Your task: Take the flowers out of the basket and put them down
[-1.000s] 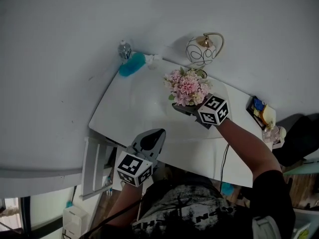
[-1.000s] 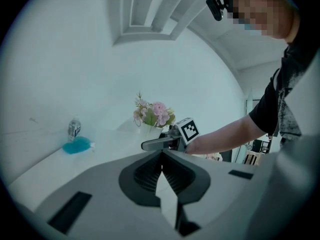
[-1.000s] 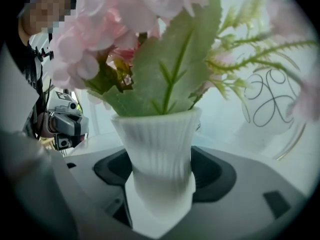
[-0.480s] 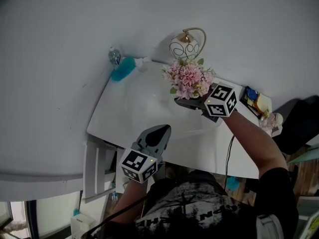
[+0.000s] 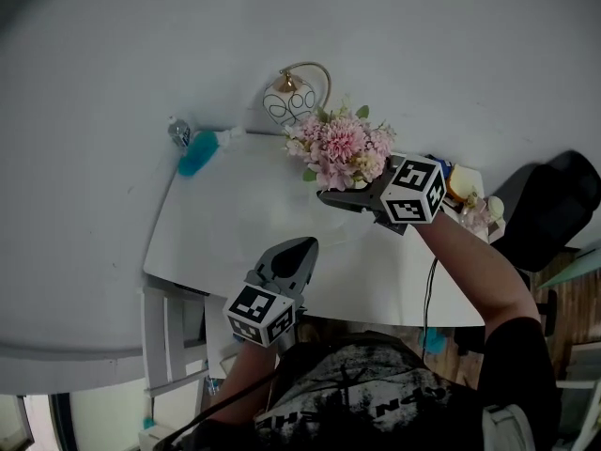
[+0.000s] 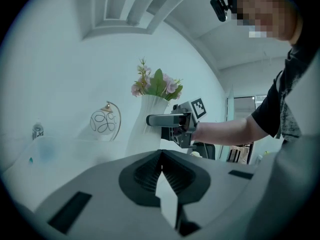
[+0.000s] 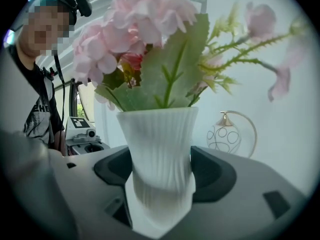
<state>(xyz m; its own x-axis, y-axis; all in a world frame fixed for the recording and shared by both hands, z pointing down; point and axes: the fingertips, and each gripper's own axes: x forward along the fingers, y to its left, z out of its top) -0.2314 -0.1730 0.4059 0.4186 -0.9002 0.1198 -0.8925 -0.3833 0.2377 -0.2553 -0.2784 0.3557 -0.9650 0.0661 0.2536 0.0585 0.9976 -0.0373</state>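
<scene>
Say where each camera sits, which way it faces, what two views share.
Head view: on the person's head, looking steeply down at the table; left tongs, right tongs and right forearm show.
Left gripper view: on the left tongs, facing the flowers in their ribbed vase; its shut tongs and the right forearm show.
Right gripper view: on the right tongs, clamped on the vase; person's torso behind.
Shared: both gripper views show the wire globe ornament.
</scene>
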